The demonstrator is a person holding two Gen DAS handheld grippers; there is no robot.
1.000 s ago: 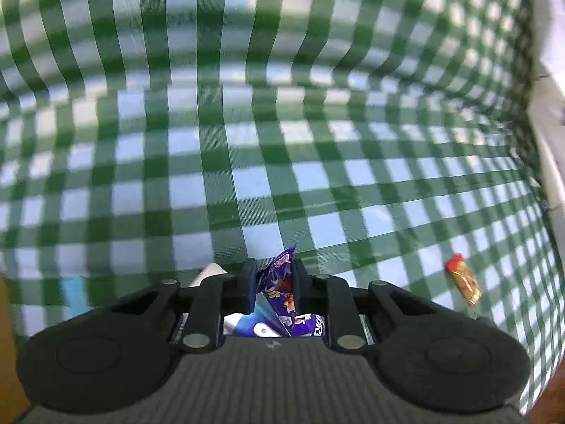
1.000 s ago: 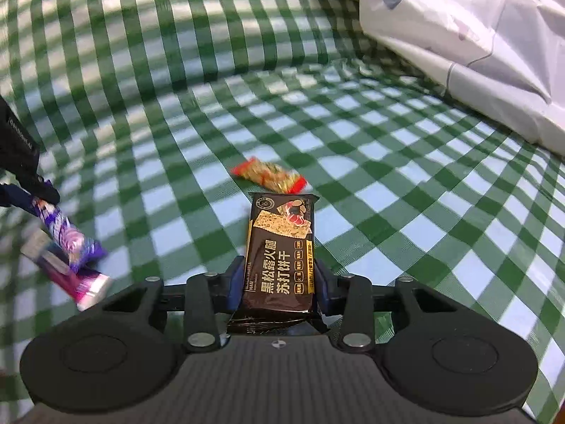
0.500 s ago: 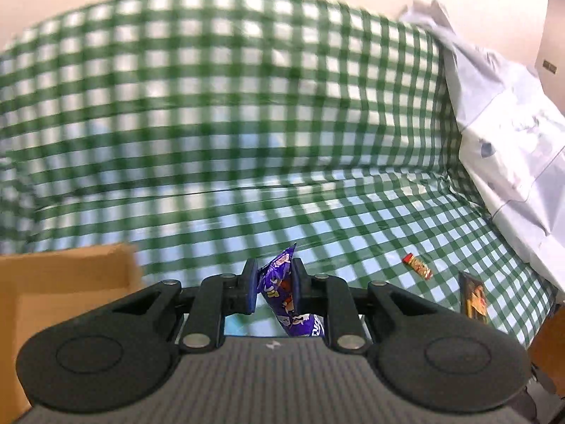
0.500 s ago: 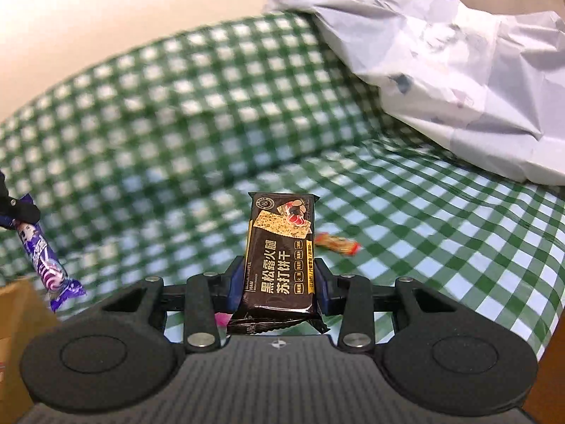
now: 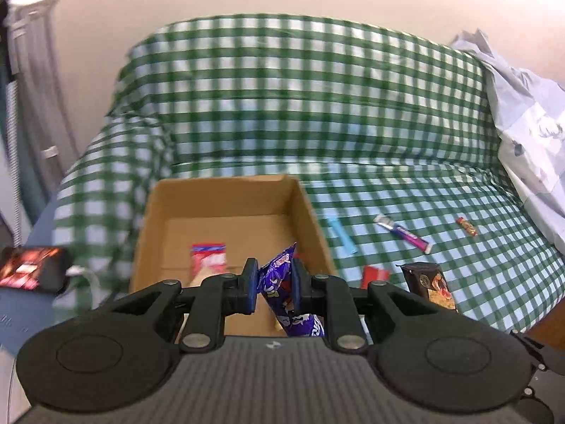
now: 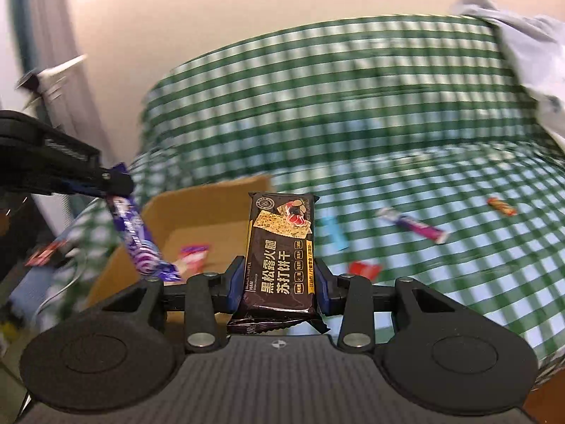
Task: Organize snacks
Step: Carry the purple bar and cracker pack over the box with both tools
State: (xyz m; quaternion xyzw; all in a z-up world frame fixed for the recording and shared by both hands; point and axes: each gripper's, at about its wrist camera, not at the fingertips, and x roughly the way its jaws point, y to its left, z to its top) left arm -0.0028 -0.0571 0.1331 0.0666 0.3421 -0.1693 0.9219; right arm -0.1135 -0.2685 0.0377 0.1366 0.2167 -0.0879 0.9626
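Note:
My left gripper (image 5: 273, 275) is shut on a purple snack packet (image 5: 279, 286) and hangs over the near right part of an open cardboard box (image 5: 226, 190). A red-and-white packet (image 5: 208, 259) lies in the box. My right gripper (image 6: 279, 279) is shut on a dark cracker packet (image 6: 279, 258), held upright, to the right of the box (image 6: 208, 219). The right wrist view shows the left gripper (image 6: 116, 183) at the left with the purple packet (image 6: 141, 236) dangling from it. The cracker packet (image 5: 429, 282) shows at the lower right of the left wrist view.
The box sits on a sofa under a green checked cloth (image 5: 317, 106). On the seat lie a blue stick (image 5: 340, 235), a purple-white bar (image 5: 402, 233), a small orange candy (image 5: 466, 226) and a red packet (image 5: 374, 275). A white sheet (image 5: 529, 134) is heaped at the right. A dark device (image 5: 31, 272) lies left.
Both grippers have risen and pulled back from the sofa seat towards the left. The cardboard box has come into view under them. Both grips have stayed the same.

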